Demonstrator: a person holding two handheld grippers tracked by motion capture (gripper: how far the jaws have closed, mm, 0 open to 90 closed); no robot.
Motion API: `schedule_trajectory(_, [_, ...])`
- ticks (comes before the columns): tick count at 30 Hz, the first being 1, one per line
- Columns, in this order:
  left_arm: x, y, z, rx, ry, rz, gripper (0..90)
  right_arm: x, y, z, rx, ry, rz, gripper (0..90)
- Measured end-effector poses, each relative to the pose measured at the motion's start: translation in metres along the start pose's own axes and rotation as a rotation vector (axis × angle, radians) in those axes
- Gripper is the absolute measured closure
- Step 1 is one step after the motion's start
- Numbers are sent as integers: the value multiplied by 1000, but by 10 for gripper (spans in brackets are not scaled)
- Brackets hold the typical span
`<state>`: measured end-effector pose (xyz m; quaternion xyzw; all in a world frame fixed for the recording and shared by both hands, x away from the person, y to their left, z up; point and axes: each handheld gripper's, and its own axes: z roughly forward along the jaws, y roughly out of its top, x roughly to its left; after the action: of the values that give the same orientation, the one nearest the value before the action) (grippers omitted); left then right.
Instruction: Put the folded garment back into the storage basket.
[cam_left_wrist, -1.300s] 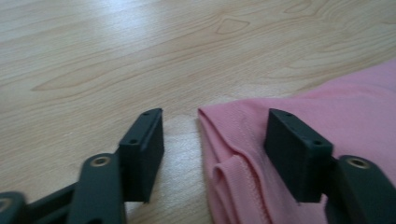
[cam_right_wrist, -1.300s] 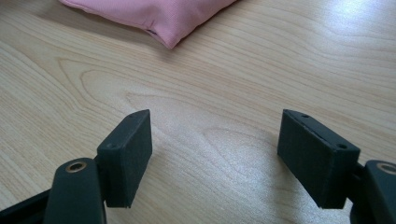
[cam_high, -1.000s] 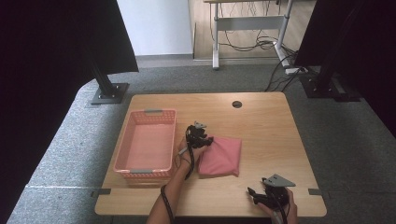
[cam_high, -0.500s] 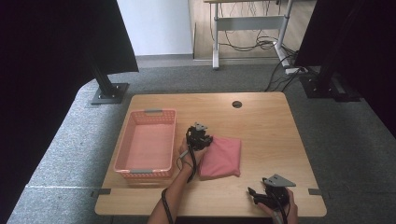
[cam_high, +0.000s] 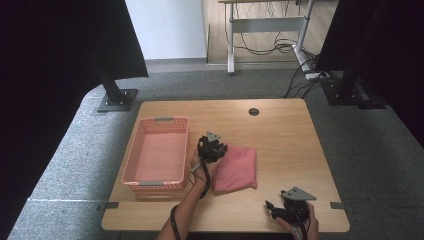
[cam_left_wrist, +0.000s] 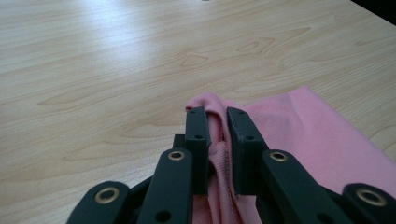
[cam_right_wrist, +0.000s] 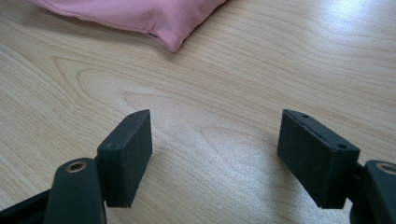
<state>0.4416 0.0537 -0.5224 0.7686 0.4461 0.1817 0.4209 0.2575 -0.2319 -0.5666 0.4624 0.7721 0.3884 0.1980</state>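
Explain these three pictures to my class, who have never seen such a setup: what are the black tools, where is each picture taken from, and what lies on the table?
No robot here: a person holds a hand-held two-jaw tool in each hand. The high view looks down on the wooden table from above the person's side. The other two pictures come from small cameras riding on the tools, looking along their black jaws.

On the table lie a pink basket and, beside it, a folded pink cloth.

The left tool has pinched the near edge of the cloth; in the left gripper view the fabric is bunched between its closed jaws. The right tool rests near the table's front edge, jaws wide open over bare wood, holding nothing.
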Motion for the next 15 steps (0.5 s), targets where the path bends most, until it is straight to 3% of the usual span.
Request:
schedule_trajectory(7, [-1,1,-4,-11,-14,-12,791,-1,1,0,0,4,2,270])
schedule_trajectory(15, [-2,3,-8,-16,-9,3,789,0,3,3,-1,5,3,269])
